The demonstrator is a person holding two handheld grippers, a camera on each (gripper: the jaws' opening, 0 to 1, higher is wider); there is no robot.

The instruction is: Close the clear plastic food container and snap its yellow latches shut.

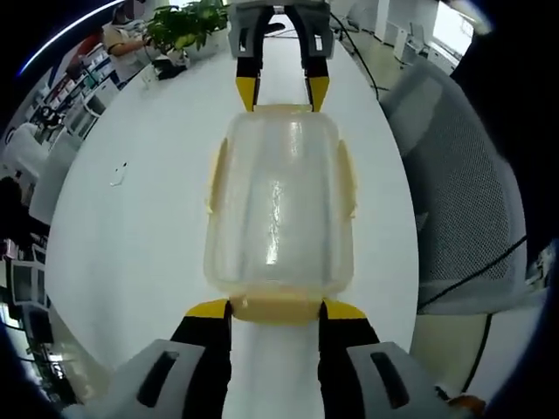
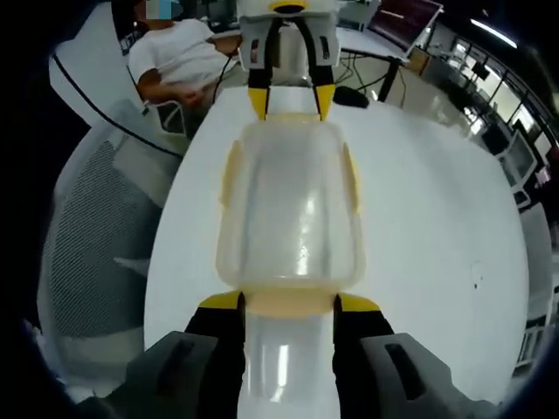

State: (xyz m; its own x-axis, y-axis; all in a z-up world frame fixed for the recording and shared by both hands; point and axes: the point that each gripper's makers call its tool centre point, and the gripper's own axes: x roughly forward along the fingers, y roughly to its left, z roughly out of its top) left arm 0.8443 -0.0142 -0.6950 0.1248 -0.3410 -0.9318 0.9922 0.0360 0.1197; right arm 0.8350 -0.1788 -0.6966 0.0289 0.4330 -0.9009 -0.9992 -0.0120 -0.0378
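White table (image 1: 131,227) is carrying the container (image 1: 279,209) lengthwise mid-surface, bare room lying toward both long edges. Left gripper (image 1: 275,312) and right gripper (image 2: 288,305) are each straddling an opposite end latch, jaws spread wide.

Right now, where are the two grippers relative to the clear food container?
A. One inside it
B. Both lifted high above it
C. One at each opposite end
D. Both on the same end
C: the left gripper and the right gripper flank opposite short ends of the container.
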